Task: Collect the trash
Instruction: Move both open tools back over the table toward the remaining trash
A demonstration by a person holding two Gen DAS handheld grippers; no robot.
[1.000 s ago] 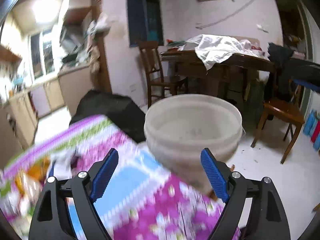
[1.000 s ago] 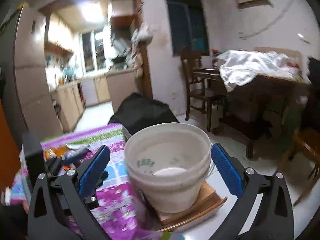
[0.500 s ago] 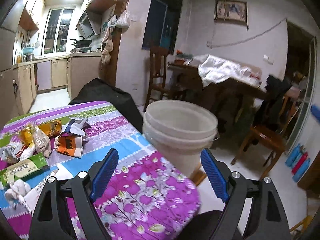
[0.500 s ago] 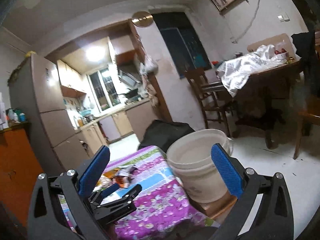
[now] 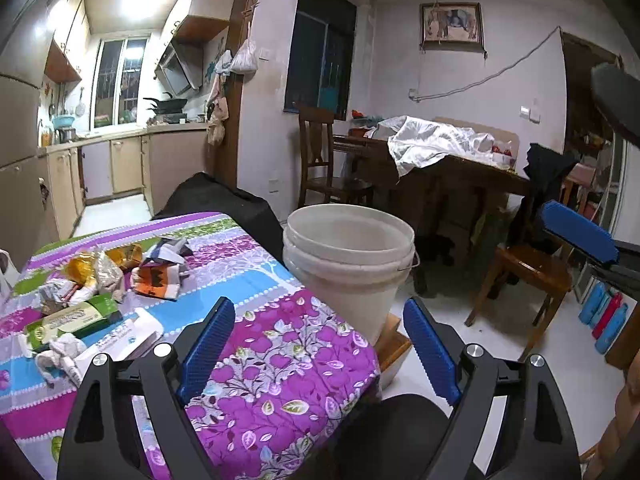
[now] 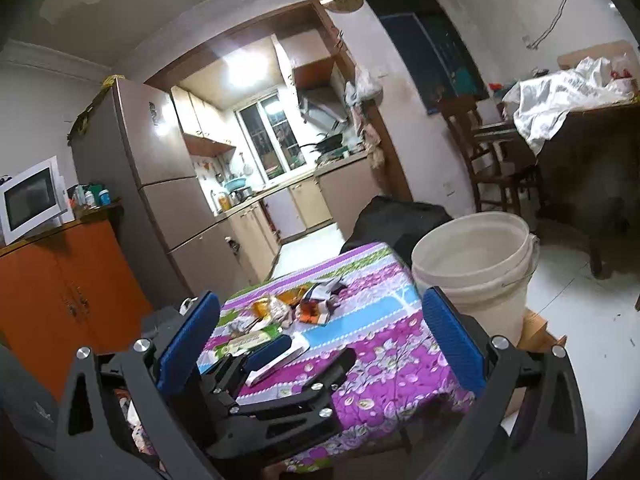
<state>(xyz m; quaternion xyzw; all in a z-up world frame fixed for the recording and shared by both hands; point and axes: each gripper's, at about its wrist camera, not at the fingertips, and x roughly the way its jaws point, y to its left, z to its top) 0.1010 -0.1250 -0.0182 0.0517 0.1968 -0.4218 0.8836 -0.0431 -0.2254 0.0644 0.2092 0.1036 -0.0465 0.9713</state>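
A heap of trash (image 5: 96,280) lies on the left part of the table with the purple flowered cloth (image 5: 288,360): crumpled wrappers, a green box (image 5: 72,320), a white box (image 5: 124,340) and a wad of tissue. A white bucket (image 5: 348,264) stands just past the table's right edge on a wooden block. My left gripper (image 5: 320,344) hovers open over the near corner of the table, with nothing between its blue pads. My right gripper (image 6: 320,340) is open too, behind and above the left gripper (image 6: 304,360). The trash (image 6: 288,312) and the bucket (image 6: 472,256) also show in the right wrist view.
A black bag (image 5: 216,200) leans behind the table. A dark dining table under a white cloth (image 5: 432,144) and wooden chairs (image 5: 528,272) stand to the right. A fridge (image 6: 152,184), an orange cabinet (image 6: 60,288) and a microwave (image 6: 32,200) are at the left.
Both grippers have drawn back from the bucket, which now looks smaller and farther off. The table and the heap of trash have come into view. Both stay open.
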